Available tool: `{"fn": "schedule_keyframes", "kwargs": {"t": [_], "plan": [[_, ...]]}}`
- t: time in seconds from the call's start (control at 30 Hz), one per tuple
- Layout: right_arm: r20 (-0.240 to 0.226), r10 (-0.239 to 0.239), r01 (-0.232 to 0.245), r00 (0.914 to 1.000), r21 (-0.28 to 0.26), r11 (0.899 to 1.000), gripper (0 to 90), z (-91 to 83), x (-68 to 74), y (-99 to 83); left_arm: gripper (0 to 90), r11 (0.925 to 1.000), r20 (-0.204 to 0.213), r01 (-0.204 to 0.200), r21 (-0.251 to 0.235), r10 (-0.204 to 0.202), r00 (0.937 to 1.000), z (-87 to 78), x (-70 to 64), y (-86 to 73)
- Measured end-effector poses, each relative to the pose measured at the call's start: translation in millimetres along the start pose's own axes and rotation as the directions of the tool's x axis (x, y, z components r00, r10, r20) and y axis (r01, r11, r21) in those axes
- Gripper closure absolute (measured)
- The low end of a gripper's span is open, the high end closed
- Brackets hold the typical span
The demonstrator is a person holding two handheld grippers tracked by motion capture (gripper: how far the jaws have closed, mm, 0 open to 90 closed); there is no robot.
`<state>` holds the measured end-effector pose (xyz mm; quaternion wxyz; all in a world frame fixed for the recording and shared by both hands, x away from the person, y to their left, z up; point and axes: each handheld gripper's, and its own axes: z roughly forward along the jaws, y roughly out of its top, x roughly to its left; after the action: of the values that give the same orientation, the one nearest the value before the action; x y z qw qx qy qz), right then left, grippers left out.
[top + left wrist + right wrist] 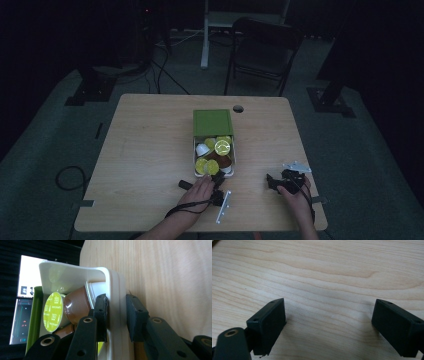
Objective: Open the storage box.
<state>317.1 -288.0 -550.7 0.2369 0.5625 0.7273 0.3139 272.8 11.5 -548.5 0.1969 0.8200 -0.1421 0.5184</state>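
A white box (195, 162) with a green lid (213, 122) slid partway back sits mid-table, holding several coffee capsules (222, 147), some lime-topped, some brown. My left gripper (217, 181) is at the box's near end. In the left gripper view its jaws straddle the white box wall (116, 315), one inside beside a brown capsule (77, 305) and one outside, pressed against it. My right gripper (280, 182) rests low over bare wood (332, 290) at the table's front right, jaws wide apart and holding nothing.
The wooden table (150, 150) has a small round hole (238, 108) behind the box. A dark folding chair (262, 50) and stand legs are beyond the far edge. Cables (67, 177) lie on the floor at left.
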Motion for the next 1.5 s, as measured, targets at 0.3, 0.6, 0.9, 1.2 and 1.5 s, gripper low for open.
{"fn": "schedule_keyframes", "kwargs": {"t": [0.3,0.6,0.9,1.2,1.5], "plan": [[0.000,0.000,0.000,1.0000,-0.001,1.000,11.6,-0.5,0.5,-0.5,73.3,0.9999,0.015,-0.003,0.012,0.003,0.9999,-4.7,-0.6,4.2],[0.001,0.001,-0.001,1.0000,-0.001,1.000,11.6,-0.6,0.8,-0.7,73.3,1.0000,0.020,-0.004,0.000,0.004,0.9998,-10.8,-2.9,6.4],[0.002,0.002,-0.002,1.0000,-0.001,1.000,11.6,-0.6,0.9,-0.7,73.0,0.9999,0.034,0.007,-0.012,-0.006,0.9994,-14.1,-3.6,10.4],[0.002,0.002,-0.002,1.0000,-0.001,1.000,11.6,-0.6,0.9,-0.7,56.9,0.9965,0.050,0.073,-0.040,-0.071,0.9962,-17.5,0.2,9.2],[0.002,0.002,-0.002,1.0000,-0.001,1.000,11.6,-0.6,0.9,-0.7,56.1,0.9846,0.082,0.153,-0.085,-0.146,0.9858,-30.8,4.6,10.8]]}}
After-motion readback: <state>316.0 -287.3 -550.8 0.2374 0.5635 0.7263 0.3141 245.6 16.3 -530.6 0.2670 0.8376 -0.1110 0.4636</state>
